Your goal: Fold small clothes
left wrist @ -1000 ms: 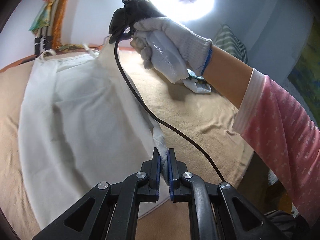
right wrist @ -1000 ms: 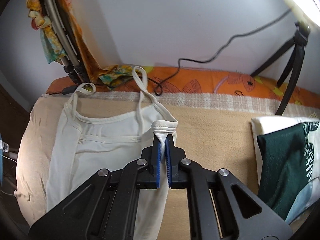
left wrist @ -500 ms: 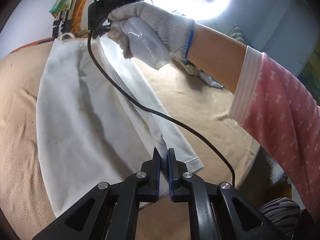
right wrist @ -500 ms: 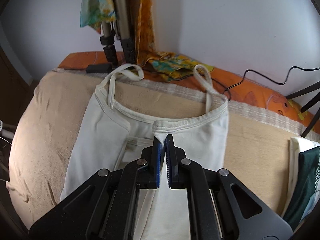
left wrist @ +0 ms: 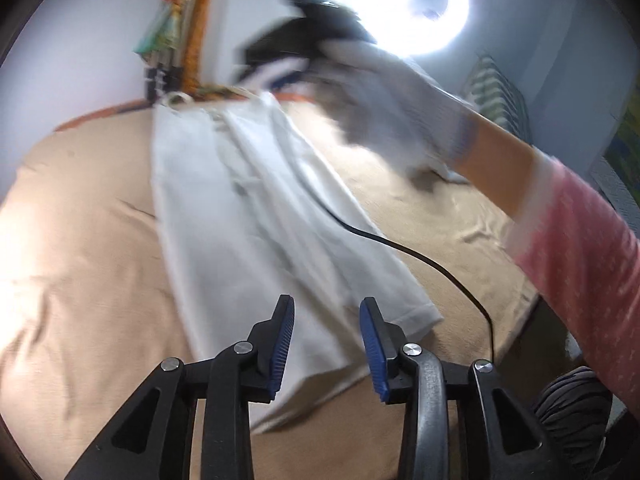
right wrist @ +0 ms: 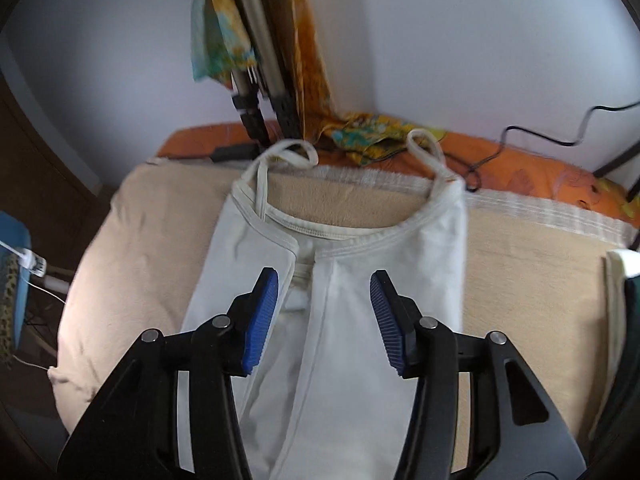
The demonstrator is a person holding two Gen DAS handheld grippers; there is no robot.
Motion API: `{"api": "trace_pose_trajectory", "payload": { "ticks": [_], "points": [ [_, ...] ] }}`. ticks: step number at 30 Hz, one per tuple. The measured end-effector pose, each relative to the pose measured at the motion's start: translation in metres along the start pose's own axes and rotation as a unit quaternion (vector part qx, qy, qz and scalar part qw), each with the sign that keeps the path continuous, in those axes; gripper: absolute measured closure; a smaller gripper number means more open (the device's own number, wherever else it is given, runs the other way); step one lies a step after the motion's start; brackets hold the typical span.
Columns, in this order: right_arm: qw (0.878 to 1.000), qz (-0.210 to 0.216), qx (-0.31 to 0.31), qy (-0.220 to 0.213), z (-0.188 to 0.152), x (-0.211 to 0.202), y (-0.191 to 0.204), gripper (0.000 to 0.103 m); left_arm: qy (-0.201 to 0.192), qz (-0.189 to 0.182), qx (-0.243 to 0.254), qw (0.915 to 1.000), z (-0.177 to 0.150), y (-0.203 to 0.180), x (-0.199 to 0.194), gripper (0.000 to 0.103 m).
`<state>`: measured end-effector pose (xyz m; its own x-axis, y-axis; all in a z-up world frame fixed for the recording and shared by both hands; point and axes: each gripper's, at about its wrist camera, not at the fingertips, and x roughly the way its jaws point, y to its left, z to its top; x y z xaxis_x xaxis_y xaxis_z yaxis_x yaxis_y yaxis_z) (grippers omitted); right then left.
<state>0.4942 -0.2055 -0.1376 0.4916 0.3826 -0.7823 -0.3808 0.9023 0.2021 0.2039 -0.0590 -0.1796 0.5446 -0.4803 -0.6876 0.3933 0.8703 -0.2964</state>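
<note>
White cotton camisole top with thin shoulder straps (right wrist: pixel 360 320) lies flat on the tan fleece blanket (right wrist: pixel 148 248), both long sides folded in toward the middle, edges meeting along a centre seam line. Straps loop at the far end, touching the orange patterned bedsheet (right wrist: pixel 532 172).

Right gripper (right wrist: pixel 324 312): black frame, blue ribbed pads (right wrist: pixel 260 316), jaws spread wide, nothing between them. It hovers over the neckline end of the top; touching the cloth or not, cannot tell.

Left gripper (left wrist: pixel 326 344): same build, jaws also wide apart, gripping nothing. It sits above the near hem end of the white cotton camisole top (left wrist: pixel 256 216), which runs away from it as a long narrow folded strip.

In the left view the right hand in a white knit work glove (left wrist: pixel 392 112) is blurred, wrapped around the other tool's black handle at the far end, pink sleeve on the forearm. Thin black cable (left wrist: pixel 420 260) trails from it across the right edge of the top and over the blanket.

Bright ring light (left wrist: pixel 412 4) far right. Folded tripod legs (right wrist: pixel 260 80) and colourful printed cloth (right wrist: pixel 216 28) lean in the far wall corner. Dark green folded garment (right wrist: pixel 628 340) at the right edge, mostly cut off.
</note>
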Motion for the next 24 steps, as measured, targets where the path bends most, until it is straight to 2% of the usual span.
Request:
{"api": "trace_pose_trajectory", "payload": {
  "ticks": [4, 6, 10, 16, 21, 24],
  "points": [
    [1.0, -0.002, 0.02, -0.012, -0.034, -0.052, -0.013, 0.052, -0.009, 0.037, -0.035, 0.9987, 0.005, 0.028, -0.019, 0.065],
    [1.0, 0.0, 0.024, -0.009, -0.053, -0.072, -0.014, 0.052, 0.005, 0.045, -0.046, 0.9979, 0.005, 0.041, -0.024, 0.059],
    [0.999, -0.003, 0.033, 0.011, -0.117, -0.107, -0.011, 0.052, 0.037, 0.05, -0.074, 0.9953, 0.0, 0.062, -0.027, 0.057],
    [0.996, 0.012, 0.06, 0.067, -0.206, -0.121, -0.004, 0.052, 0.065, 0.022, -0.113, 0.9912, -0.028, 0.061, -0.014, 0.055],
    [0.993, 0.025, 0.087, 0.073, -0.247, -0.128, -0.006, 0.052, 0.078, 0.016, -0.128, 0.9886, -0.048, 0.054, 0.004, 0.055],
    [0.992, 0.035, 0.093, 0.078, -0.262, -0.125, -0.003, 0.052, 0.053, 0.027, -0.126, 0.9903, -0.054, 0.047, 0.0, 0.056]
  ]
}}
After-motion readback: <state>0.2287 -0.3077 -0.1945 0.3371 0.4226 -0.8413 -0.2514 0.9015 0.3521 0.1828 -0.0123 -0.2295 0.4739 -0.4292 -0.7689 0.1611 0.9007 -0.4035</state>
